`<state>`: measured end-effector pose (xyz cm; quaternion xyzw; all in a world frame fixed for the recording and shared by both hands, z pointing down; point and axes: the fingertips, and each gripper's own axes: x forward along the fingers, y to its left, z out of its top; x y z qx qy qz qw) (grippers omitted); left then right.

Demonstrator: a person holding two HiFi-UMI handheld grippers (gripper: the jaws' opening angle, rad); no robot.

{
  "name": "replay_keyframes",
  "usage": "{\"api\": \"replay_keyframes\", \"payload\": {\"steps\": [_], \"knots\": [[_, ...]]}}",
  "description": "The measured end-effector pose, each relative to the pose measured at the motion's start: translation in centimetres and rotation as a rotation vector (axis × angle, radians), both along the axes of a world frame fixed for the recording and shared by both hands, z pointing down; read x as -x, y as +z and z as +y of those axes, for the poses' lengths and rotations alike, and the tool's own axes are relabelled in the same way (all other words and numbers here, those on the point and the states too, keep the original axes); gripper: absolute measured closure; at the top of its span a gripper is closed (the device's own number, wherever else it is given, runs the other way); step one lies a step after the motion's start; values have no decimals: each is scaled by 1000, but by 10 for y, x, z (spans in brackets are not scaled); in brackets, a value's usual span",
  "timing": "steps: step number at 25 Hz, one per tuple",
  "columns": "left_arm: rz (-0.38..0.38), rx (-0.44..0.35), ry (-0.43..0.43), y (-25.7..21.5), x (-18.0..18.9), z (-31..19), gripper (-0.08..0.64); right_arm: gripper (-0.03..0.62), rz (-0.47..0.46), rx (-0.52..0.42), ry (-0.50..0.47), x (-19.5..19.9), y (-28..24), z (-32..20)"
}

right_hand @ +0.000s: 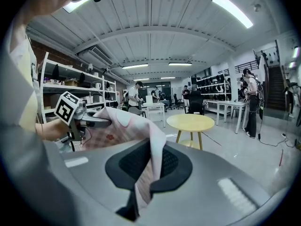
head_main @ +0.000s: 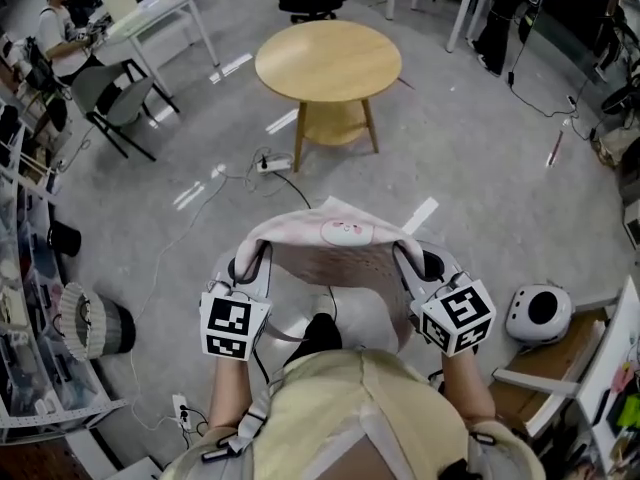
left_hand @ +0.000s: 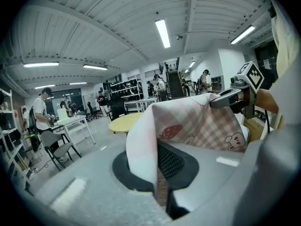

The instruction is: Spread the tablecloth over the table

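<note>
A pink checked tablecloth (head_main: 335, 251) with small cartoon prints hangs stretched between my two grippers, in front of my body. My left gripper (head_main: 252, 264) is shut on the tablecloth's left corner; in the left gripper view the tablecloth (left_hand: 197, 126) rises from between the jaws. My right gripper (head_main: 412, 262) is shut on the right corner, and the tablecloth (right_hand: 141, 135) folds over its jaws in the right gripper view. The round light-wood table (head_main: 328, 60) stands ahead on the grey floor, bare on top, and shows as table (left_hand: 124, 122) and table (right_hand: 190, 122).
A power strip and cable (head_main: 272, 164) lie on the floor before the table. A wire bin (head_main: 88, 320) stands at the left, a white round device (head_main: 538, 313) at the right. A person sits at a white desk (head_main: 150, 18) far left. Shelving lines the left edge.
</note>
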<state>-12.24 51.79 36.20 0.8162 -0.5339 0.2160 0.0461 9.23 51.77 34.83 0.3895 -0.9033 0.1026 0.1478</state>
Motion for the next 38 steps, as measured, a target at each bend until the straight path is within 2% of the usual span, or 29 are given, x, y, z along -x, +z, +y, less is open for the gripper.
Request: {"api": "replay_keyframes", "payload": {"steps": [13, 19, 28, 33, 38], "knots": [[6, 8, -6, 6, 60, -82, 557, 583, -6, 24, 2, 60, 5, -83], [13, -32, 31, 1, 76, -117, 557, 581, 22, -2, 33, 76, -2, -121], [-11, -62, 61, -10, 74, -179, 557, 583, 66, -48, 38, 75, -12, -167], [-69, -76, 62, -16, 68, -219, 555, 581, 92, -86, -4, 69, -14, -213], [-86, -70, 40, -23, 66, -268, 555, 583, 89, -86, -50, 67, -20, -264]]}}
